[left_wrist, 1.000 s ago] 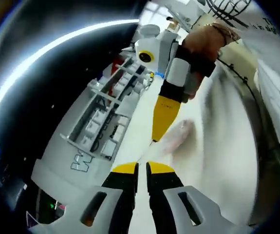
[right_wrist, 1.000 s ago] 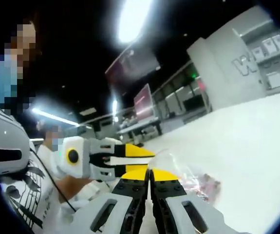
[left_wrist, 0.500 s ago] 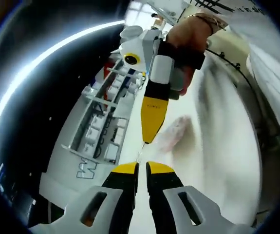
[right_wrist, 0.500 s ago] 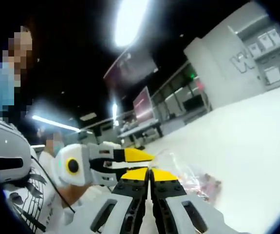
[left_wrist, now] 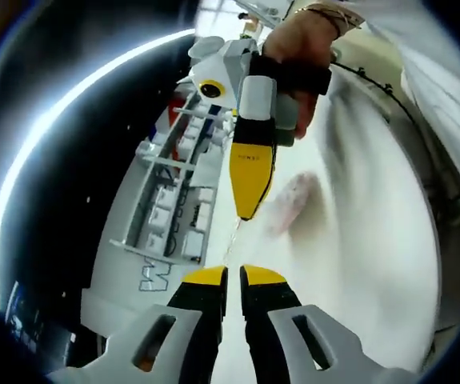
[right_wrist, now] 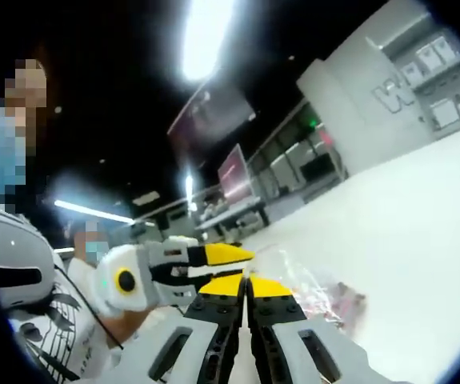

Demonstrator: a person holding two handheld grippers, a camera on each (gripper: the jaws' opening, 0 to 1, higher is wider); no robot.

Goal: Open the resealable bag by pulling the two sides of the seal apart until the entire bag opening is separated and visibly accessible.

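The clear resealable bag point(left_wrist: 290, 204), with pinkish contents, hangs over the white table point(left_wrist: 358, 264). A thin strip of its top film point(left_wrist: 231, 240) runs from my left gripper point(left_wrist: 230, 276), whose jaws are shut on it, up to the yellow tip of my right gripper point(left_wrist: 244, 214). In the right gripper view the right gripper point(right_wrist: 246, 284) is shut on the bag's top edge. The left gripper point(right_wrist: 242, 255) comes in from the left, just above it. The bag point(right_wrist: 326, 292) lies crumpled beyond the tips. The seal itself is too small to make out.
A grey shelf unit point(left_wrist: 174, 200) with white boxes stands along the table's far edge. A hand point(left_wrist: 298, 48) holds the right gripper, with a white sleeve point(left_wrist: 446, 96) and a cable beside it. Desks and a monitor point(right_wrist: 236, 170) stand behind, and a grey cabinet point(right_wrist: 374, 104).
In the left gripper view the right gripper's tip has drawn a little farther from my left jaws, and the film between them looks longer. Both stay shut.
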